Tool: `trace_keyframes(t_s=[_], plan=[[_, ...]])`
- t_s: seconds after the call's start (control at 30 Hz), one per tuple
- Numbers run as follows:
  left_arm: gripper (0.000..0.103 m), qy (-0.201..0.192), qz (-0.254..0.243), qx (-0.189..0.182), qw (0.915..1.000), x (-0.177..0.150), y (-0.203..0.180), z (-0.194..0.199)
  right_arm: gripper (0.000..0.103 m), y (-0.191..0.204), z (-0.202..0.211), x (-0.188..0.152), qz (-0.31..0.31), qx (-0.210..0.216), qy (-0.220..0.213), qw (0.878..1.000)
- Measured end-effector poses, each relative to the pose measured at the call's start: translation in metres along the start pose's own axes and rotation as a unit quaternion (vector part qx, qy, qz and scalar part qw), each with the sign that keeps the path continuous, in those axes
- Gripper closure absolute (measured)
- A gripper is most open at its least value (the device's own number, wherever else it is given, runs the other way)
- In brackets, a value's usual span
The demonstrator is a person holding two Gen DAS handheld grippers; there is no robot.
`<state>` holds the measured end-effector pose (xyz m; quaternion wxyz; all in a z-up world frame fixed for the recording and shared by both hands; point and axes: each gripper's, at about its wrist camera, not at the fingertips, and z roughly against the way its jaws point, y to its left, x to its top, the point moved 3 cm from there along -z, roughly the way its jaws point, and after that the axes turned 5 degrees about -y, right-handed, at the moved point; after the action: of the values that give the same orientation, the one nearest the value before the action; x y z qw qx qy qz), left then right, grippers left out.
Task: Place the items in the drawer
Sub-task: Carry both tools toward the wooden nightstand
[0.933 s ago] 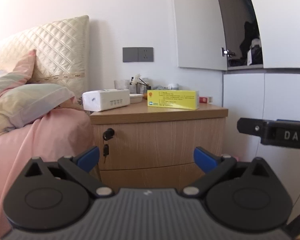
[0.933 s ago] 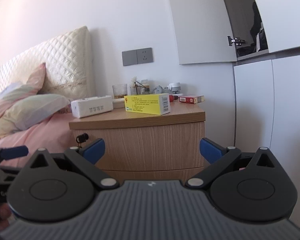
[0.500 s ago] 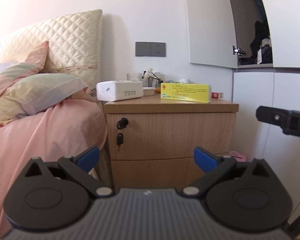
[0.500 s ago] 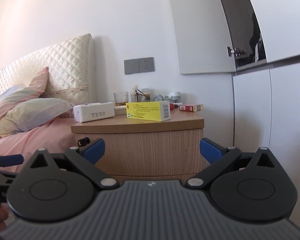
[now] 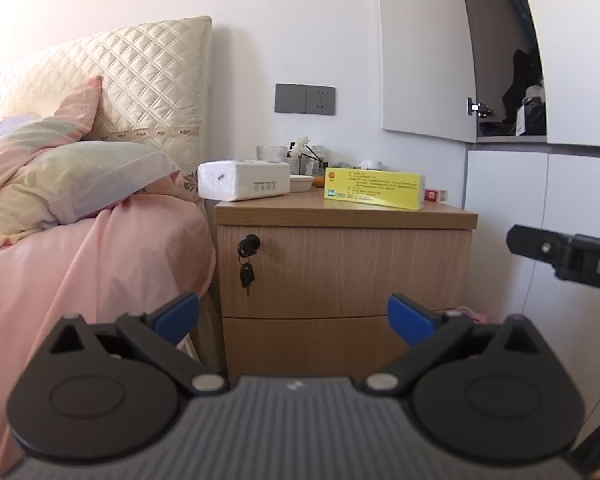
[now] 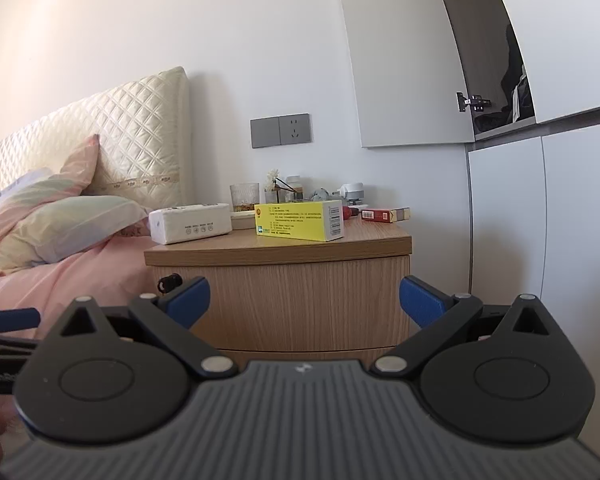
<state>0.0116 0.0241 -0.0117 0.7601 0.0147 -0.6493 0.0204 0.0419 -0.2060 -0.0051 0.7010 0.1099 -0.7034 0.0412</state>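
The blue fingers (image 5: 176,316) of the left gripper (image 5: 292,316) and those of the right gripper (image 6: 304,300) stood spread wide and empty, probably readied for the closed top drawer (image 5: 344,268) at frame centre. Above it, the yellow box (image 5: 374,193) and tissue pack (image 5: 244,180) waited on the wooden nightstand (image 5: 340,216), with a pink bed (image 5: 80,264) at left and white cupboards at right.

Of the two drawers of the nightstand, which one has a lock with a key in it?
The upper drawer: a lock with a hanging key sits at its left end. The lower drawer shows no lock.
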Motion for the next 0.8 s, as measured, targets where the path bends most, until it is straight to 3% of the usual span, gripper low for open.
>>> trace_keyframes(t_s=[0.8], plan=[[0.000,-0.008,0.003,-0.004,1.0000,-0.002,0.002,0.004,0.000,-0.010,0.007,0.005,-0.018,0.012,-0.014,1.000]])
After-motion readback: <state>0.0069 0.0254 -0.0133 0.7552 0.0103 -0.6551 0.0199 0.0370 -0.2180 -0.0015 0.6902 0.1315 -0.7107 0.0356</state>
